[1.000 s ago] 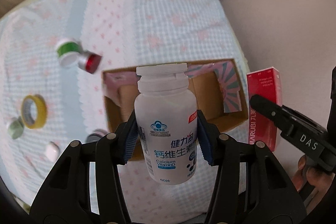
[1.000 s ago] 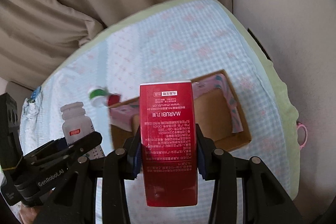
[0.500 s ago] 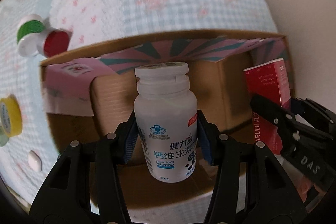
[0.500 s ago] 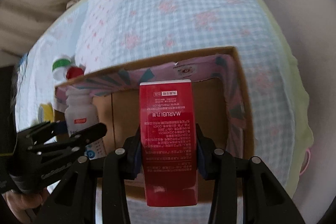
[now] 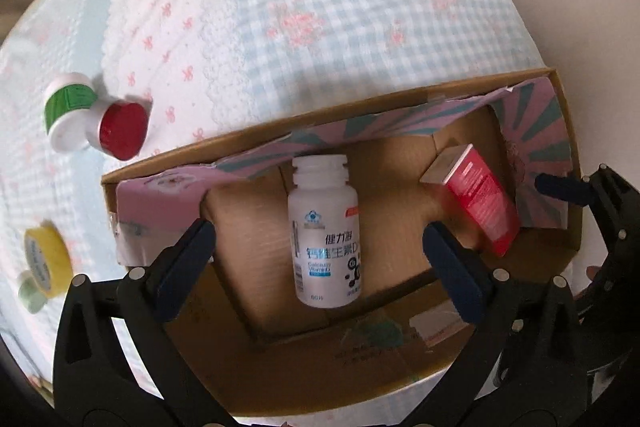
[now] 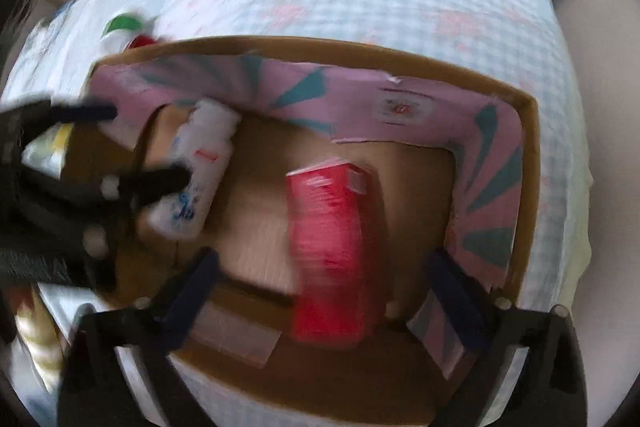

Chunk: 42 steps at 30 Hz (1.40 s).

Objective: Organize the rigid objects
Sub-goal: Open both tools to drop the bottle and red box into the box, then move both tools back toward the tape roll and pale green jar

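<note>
A white calcium pill bottle [image 5: 325, 233] lies inside the open cardboard box [image 5: 424, 367], between the spread fingers of my left gripper [image 5: 318, 247], which is open above it. A red carton [image 5: 478, 199] lies tilted in the box at the right. In the blurred right wrist view my right gripper [image 6: 324, 291] is open over the red carton [image 6: 330, 247]; the bottle [image 6: 196, 171] lies to its left, with the left gripper [image 6: 140, 151] beside it.
The box has pink and teal patterned flaps [image 5: 360, 125]. On the checked cloth [image 5: 320, 7] left of it lie a green-labelled white jar [image 5: 66, 107], a red-capped jar [image 5: 120, 129] and a yellow tape roll [image 5: 44, 259]. The right gripper's arm [image 5: 600, 211] is at the box's right edge.
Both grippers have opened. The bottle and the red carton have dropped out of them into the box. The right wrist view is blurred by motion.
</note>
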Each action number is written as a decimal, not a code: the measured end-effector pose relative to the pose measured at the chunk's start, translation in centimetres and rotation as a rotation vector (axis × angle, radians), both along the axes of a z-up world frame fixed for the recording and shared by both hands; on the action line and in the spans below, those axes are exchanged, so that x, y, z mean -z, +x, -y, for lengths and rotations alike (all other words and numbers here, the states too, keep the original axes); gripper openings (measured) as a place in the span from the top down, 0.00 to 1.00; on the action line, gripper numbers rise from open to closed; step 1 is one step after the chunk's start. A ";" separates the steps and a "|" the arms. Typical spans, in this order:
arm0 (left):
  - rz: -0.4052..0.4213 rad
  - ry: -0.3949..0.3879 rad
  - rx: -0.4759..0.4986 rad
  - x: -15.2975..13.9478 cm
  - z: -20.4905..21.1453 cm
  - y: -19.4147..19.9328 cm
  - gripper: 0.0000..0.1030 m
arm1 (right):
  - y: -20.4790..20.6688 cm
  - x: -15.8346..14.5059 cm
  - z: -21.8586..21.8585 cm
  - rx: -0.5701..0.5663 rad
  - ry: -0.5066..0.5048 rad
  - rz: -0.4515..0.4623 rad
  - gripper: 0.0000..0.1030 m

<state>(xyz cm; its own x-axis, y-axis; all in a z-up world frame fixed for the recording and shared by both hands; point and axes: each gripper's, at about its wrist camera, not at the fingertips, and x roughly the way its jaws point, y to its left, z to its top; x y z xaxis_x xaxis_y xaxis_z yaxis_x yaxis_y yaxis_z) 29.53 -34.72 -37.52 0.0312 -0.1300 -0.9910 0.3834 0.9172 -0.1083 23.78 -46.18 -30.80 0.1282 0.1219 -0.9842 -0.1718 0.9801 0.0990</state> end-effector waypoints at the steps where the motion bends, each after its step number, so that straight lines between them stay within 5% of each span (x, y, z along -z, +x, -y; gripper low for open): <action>1: -0.007 -0.003 -0.003 0.0 -0.1 0.2 0.00 | -0.5 -0.1 0.0 -0.026 -0.001 0.002 0.00; 14: 0.002 -0.017 -0.017 -2.0 -1.0 -1.3 0.00 | -2.5 -2.3 0.5 -0.004 0.012 0.100 0.00; 25: 0.129 -0.054 -0.037 -10.7 -3.7 -3.6 0.00 | -3.5 -9.1 -0.4 0.019 0.007 0.150 0.00; 35: 0.262 -0.121 -0.137 -20.9 -13.5 -7.6 0.00 | -6.1 -17.8 -6.8 -0.029 -0.017 0.240 0.00; 42: 0.378 -0.058 -0.195 -25.0 -24.0 -11.3 0.00 | -9.0 -21.7 -13.5 -0.032 0.039 0.305 0.00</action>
<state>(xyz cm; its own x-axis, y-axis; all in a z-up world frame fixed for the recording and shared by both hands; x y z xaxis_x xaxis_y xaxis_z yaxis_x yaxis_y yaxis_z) 18.20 -10.67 -12.54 0.4204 -0.1412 -0.8963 0.2264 0.9729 -0.0471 14.83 -32.70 -9.09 0.4126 0.1679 -0.8953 -0.2301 0.9702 0.0759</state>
